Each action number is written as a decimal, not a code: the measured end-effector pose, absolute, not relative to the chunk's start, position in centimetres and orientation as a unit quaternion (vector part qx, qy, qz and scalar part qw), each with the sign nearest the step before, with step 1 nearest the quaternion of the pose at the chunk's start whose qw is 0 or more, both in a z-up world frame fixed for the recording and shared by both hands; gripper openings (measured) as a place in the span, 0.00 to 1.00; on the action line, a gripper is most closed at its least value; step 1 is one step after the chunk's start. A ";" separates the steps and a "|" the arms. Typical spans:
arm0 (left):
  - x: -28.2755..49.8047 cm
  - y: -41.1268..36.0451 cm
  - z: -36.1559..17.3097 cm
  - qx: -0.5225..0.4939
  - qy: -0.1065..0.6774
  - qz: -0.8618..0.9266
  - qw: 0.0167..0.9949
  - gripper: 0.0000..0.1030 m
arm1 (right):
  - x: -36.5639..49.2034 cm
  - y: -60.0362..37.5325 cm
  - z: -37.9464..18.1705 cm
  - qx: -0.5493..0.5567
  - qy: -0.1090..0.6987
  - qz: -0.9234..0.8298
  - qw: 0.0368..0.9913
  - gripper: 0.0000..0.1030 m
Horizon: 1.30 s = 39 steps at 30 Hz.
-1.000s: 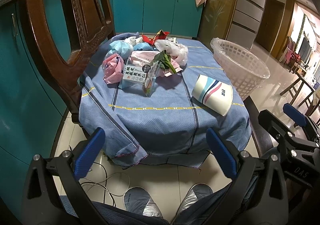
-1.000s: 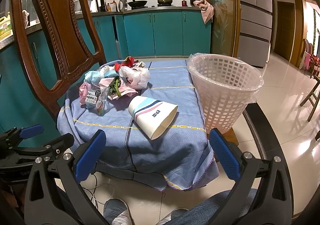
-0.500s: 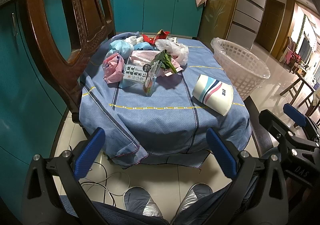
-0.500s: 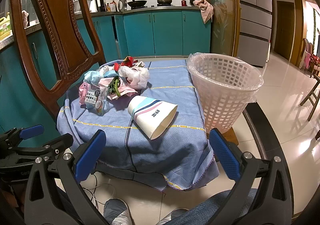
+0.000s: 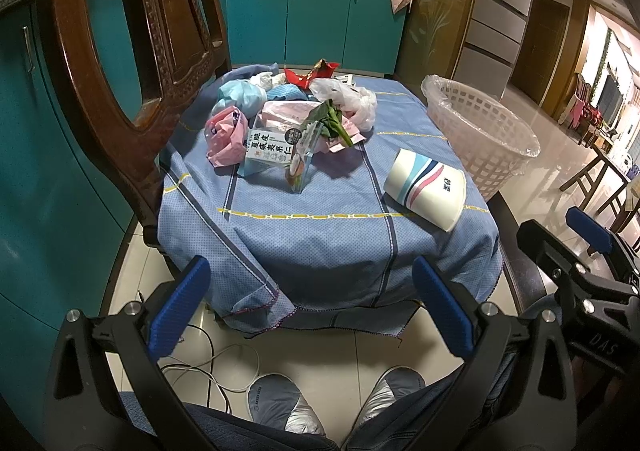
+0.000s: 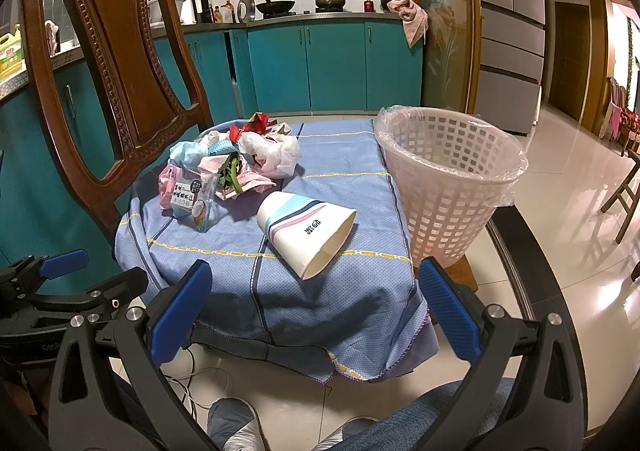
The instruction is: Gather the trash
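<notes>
A pile of trash [image 5: 288,115] [image 6: 232,167] lies at the far left of a small table with a blue cloth [image 5: 320,235] [image 6: 280,291]: pink and blue wrappers, a clear snack bag [image 5: 276,155], green leaves, a white plastic bag, a red wrapper. A striped paper cup [image 5: 426,189] [image 6: 308,231] lies on its side nearer me. A white lined basket [image 5: 480,131] [image 6: 448,179] stands at the table's right. My left gripper [image 5: 312,307] and right gripper [image 6: 316,307] hang open before the table's near edge, holding nothing.
A carved wooden chair [image 5: 132,63] [image 6: 112,63] stands close at the table's left. Teal cabinets [image 6: 332,63] run behind. The person's shoes [image 5: 332,407] and a white cable [image 5: 208,367] are on the tiled floor below. Open floor lies to the right.
</notes>
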State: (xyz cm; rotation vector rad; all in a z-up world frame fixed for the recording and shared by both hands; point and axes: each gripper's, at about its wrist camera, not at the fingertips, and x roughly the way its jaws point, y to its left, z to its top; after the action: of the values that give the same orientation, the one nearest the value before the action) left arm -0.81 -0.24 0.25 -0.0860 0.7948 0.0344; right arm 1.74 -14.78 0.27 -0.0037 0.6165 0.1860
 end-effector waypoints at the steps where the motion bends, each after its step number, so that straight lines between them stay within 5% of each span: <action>1: -0.8 -0.2 0.3 -0.042 0.387 0.017 0.921 0.97 | 1.7 -14.8 0.3 -0.002 0.303 0.091 0.949 0.98; 16: -1.1 0.4 0.4 -0.061 0.376 0.018 0.924 0.97 | 2.1 -14.6 -0.3 0.001 0.319 0.079 0.945 0.98; 25: -2.7 4.4 2.3 -0.121 0.306 0.066 0.942 0.97 | 7.1 -12.9 -4.0 0.159 0.393 -0.017 0.906 0.98; 39: -2.6 6.6 2.1 -0.134 0.300 0.052 0.943 0.97 | 14.5 -5.3 -5.2 0.087 0.341 -0.209 0.913 0.98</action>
State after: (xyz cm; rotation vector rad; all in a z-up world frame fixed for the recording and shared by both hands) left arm -2.56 6.58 2.11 -0.2729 0.6114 0.1051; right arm 14.52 -5.27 -5.18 0.1783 0.7022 -0.4298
